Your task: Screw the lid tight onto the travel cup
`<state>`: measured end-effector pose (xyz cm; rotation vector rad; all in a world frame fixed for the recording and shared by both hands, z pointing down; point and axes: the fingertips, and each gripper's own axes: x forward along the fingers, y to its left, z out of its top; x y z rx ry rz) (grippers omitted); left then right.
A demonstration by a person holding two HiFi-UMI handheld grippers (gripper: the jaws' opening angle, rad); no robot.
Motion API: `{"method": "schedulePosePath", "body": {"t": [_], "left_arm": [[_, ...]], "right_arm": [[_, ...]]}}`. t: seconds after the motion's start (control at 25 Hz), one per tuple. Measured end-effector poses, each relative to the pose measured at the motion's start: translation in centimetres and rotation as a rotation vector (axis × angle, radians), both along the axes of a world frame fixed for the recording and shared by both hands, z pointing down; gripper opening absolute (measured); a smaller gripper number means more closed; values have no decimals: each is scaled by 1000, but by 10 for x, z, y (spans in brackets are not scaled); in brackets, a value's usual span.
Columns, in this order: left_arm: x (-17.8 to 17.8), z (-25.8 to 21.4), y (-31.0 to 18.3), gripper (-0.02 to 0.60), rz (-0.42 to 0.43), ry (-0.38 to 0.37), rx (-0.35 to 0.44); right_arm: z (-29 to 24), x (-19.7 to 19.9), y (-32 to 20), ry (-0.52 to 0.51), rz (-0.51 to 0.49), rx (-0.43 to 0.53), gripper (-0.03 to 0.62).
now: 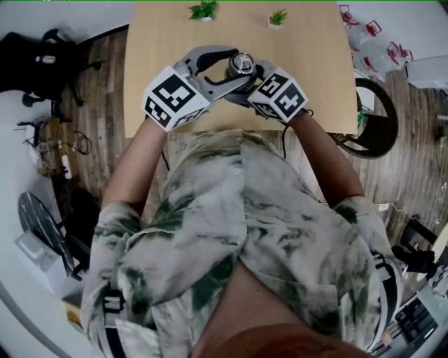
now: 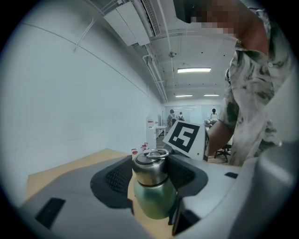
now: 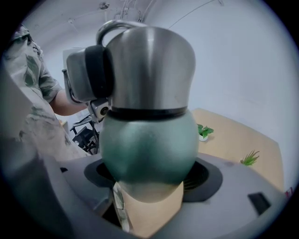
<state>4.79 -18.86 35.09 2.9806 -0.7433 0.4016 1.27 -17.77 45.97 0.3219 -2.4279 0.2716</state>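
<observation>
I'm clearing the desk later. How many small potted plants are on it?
2. One potted plant stands at the table's far edge, left of centre; the other stands to its right. None seems hidden.

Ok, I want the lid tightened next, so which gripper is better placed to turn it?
Left. The left gripper has its jaws on either side of the steel lid. The right gripper clamps the green cup lower down, so it looks better suited to holding it steady.
</observation>
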Motion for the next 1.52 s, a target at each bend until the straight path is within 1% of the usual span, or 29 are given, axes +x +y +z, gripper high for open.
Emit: {"method": "schedulePosePath", "body": {"t": [0.16,0.36,0.44,0.52,0.6,0.64,0.76,1.12,1.28,1.32,1.4,1.52], "left_arm": [[-2,3,-5,259,-140,3,-3],[-4,3,-7,262,-290,19,-18],[-5,3,-9,262,-331,19,-14],[-5,3,-10,262,-346,17,-13],[-6,3,-10,259,-343,16,-8],[-6,3,-9,244,-335,16,-3],[-4,2,-6,242,-288,20,2],[0,1,1,241,-58,15,15],[-1,0,5,241,20,36,2],[-1,0,5,241,25,41,-2],[-1,1,4,241,3,43,-6],[1,3,1,242,-80,26,3]], "right_arm": [[2,1,-7,2,48,-7,394],[2,-2,-10,-6,67,-9,393],[2,-4,-10,-9,69,-12,394],[2,-6,-10,-12,74,-16,394],[2,-7,-9,-12,76,-18,394],[2,-6,-9,-11,75,-17,394],[1,-5,-7,-11,66,-12,394],[-4,-1,-1,-13,13,13,394],[-4,-2,3,-15,-9,11,394],[-4,-2,3,-16,-9,10,394],[-3,0,3,-12,1,8,394],[-1,2,-1,-7,34,1,394]]}}
